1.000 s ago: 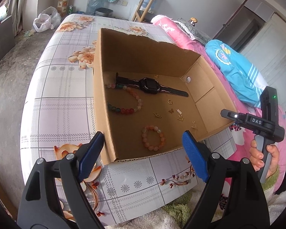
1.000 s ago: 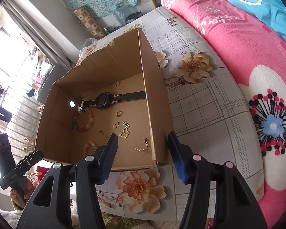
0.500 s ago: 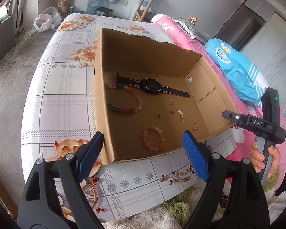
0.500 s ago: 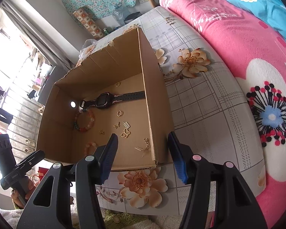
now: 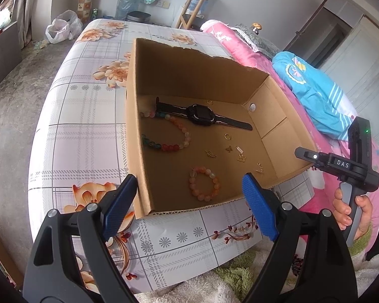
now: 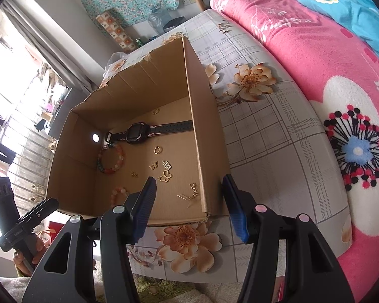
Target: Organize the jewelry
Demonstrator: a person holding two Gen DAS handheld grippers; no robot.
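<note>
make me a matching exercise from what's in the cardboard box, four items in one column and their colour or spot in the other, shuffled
Items
1. watch
2. small bead bracelet
3. long bead strand
4. butterfly charm

Descriptions
A. gold, flat on the box floor among the small charms
B. black, stretched along the far wall
C. mixed beads: pink, orange, red, teal
D. closed ring of pale orange-pink beads, nearest the low front edge

Pairs: 1-B, 2-D, 3-C, 4-A
</note>
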